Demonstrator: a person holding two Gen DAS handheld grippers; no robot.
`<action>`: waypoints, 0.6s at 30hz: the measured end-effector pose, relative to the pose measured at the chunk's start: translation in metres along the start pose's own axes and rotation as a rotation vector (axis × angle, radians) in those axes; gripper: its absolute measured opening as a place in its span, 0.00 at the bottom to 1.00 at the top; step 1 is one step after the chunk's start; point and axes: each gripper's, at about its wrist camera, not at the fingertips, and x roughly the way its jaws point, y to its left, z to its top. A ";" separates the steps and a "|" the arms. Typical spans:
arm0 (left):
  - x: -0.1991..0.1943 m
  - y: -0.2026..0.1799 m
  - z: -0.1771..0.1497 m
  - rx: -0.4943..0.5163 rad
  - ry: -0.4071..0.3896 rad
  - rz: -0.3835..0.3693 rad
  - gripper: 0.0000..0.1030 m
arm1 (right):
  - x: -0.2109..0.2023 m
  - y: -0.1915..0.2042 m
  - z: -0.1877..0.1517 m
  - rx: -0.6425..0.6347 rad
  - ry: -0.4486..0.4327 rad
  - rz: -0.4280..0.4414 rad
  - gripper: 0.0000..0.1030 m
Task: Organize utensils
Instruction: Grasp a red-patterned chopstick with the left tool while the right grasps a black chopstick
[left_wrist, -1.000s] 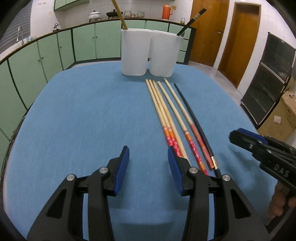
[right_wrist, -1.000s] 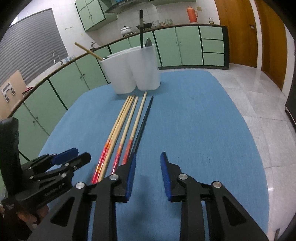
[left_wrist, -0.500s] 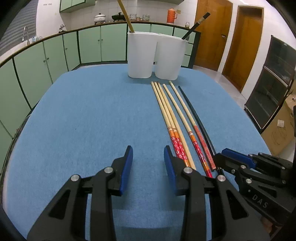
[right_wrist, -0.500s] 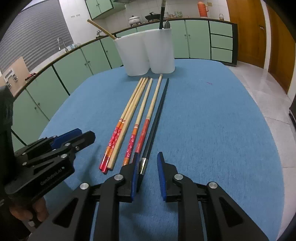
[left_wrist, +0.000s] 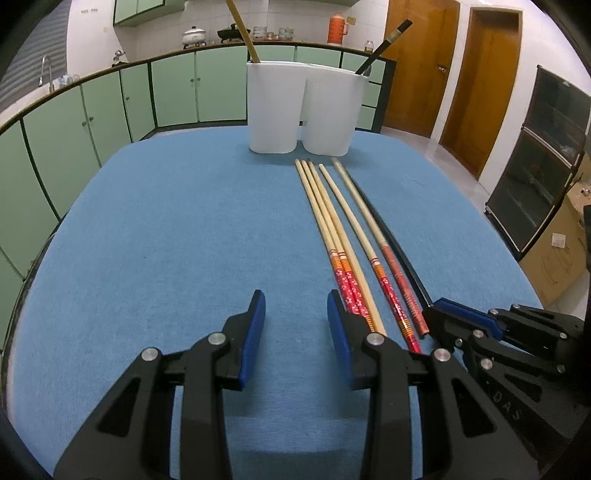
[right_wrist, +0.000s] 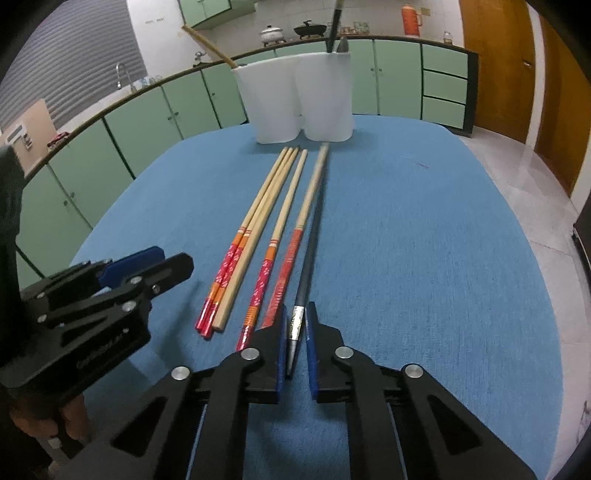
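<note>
Now black chopstick (right_wrist: 308, 258) between right gripper (right_wrist: 295, 325) pads

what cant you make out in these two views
- Black chopstick: its near end is hidden between the right gripper pads, so the grip is unclear; left wrist view hides it too.
- Holder: opaque walls hide the contents' lower parts in both views.
- Counter items: too small.

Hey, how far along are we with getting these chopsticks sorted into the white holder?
Early. Done: the white holder holds one wooden chopstick on one side and one black chopstick on the other. In hand: the right gripper straddles the black chopstick on the cloth, not visibly clamped. Left: five wooden chopsticks; the left gripper is open.
</note>
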 end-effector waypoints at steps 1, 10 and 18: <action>0.001 -0.001 0.000 0.001 0.002 -0.002 0.33 | -0.001 -0.002 0.000 0.010 -0.004 -0.009 0.07; 0.011 -0.011 0.004 0.020 0.029 -0.034 0.33 | -0.005 -0.021 -0.001 0.065 -0.017 -0.048 0.07; 0.021 -0.015 0.006 0.028 0.074 -0.018 0.32 | -0.006 -0.027 0.000 0.087 -0.025 -0.056 0.07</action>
